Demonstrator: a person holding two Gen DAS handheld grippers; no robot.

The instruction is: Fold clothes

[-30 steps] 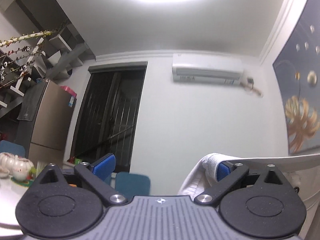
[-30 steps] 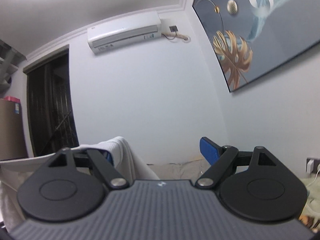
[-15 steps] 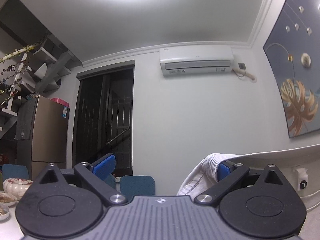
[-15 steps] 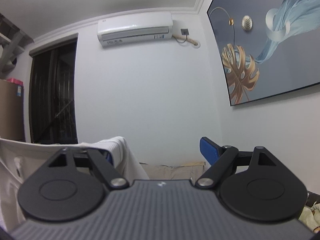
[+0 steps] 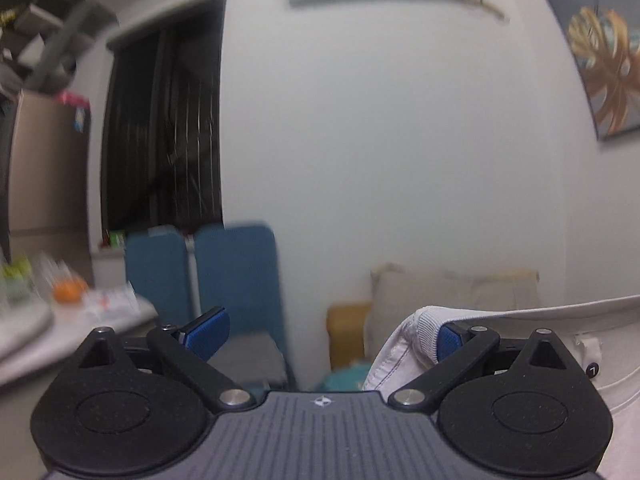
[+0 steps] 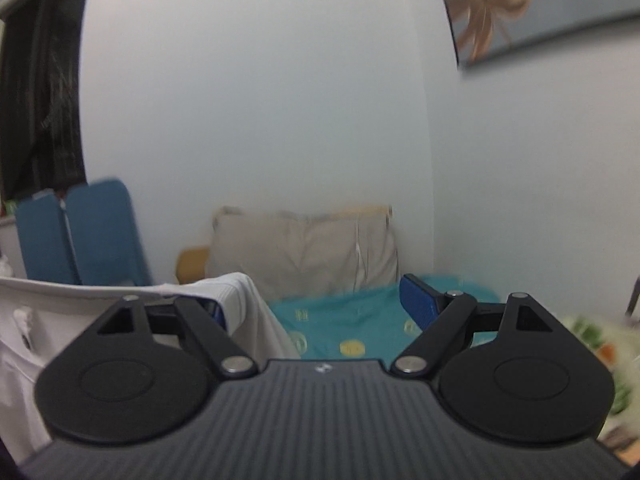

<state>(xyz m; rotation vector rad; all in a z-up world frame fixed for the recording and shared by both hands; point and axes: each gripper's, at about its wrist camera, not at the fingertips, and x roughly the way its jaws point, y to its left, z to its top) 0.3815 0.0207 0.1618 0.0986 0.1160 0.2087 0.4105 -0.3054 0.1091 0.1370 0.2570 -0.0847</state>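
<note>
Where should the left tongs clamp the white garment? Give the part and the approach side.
Probably the ribbed edge of the white garment, where it drapes over the right finger. The left tongs stand open, so close the free finger in from the left; the thick rib should resist slipping.

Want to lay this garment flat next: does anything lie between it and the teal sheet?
Nothing visible does. The white garment hangs over one finger of the right gripper, and the teal sheet looks bare up to the beige pillow; its near part is hidden.
</note>
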